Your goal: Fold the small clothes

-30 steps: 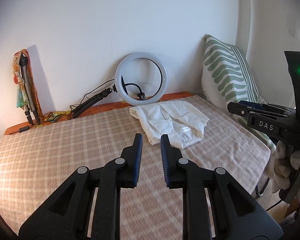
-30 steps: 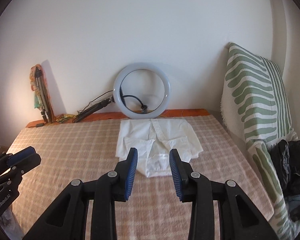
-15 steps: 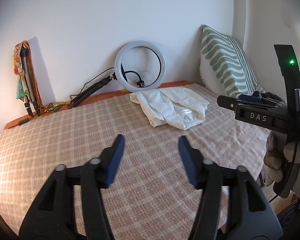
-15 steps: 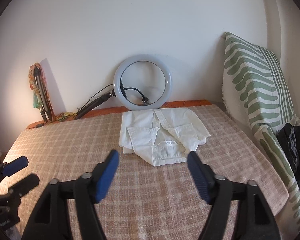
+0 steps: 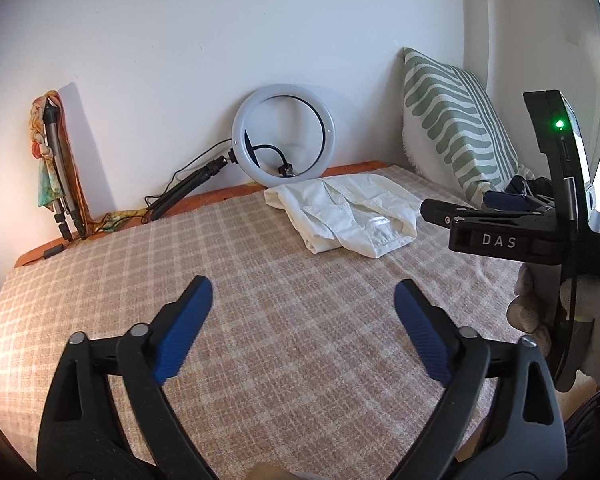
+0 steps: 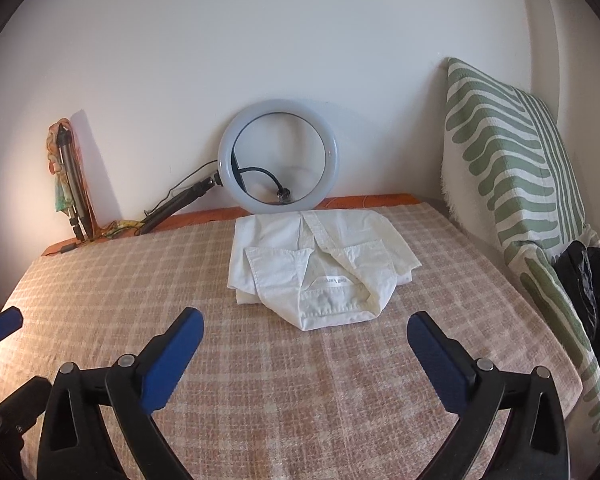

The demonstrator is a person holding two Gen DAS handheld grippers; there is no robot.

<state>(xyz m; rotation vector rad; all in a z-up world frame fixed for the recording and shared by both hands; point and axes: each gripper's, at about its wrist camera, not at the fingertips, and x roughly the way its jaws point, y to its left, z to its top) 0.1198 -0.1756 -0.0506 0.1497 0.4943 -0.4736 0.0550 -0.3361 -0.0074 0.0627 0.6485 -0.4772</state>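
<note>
— Two grippers, both over the checked bedcover [image 6: 300, 400]. What are the jaws doing?

— Both pairs are spreading apart right now. The left gripper [image 5: 302, 292] has its blue pads [image 5: 182, 326] wide, with only bare cover between them. Same for the right gripper [image 6: 304, 322]: jaws opening, nothing clamped.

— Where is the white shirt [image 6: 320, 268]?

— Lying on the cover toward the far edge, folded into a rough bundle, collar side and label facing the right wrist camera. Its near edge sits just beyond the right gripper's fingertips, roughly in line with the gap, but not between the pads and not touched.

— And from the left side?

— In the left wrist view the shirt [image 5: 348, 216] lies ahead and off to the right, well apart from the left gripper. The right gripper's body, marked DAS, shows at the right edge with a green light lit, held by a gloved hand [image 5: 540, 304].

— What is behind the shirt?

— A ring light [image 6: 279, 156] leans against the wall, just behind the shirt's far edge. A green-striped pillow [image 6: 512, 168] stands at the right, with dark cloth [image 6: 588, 280] beside it. A folded tripod [image 6: 70, 184] with a colourful scarf rests in the left corner.
</note>
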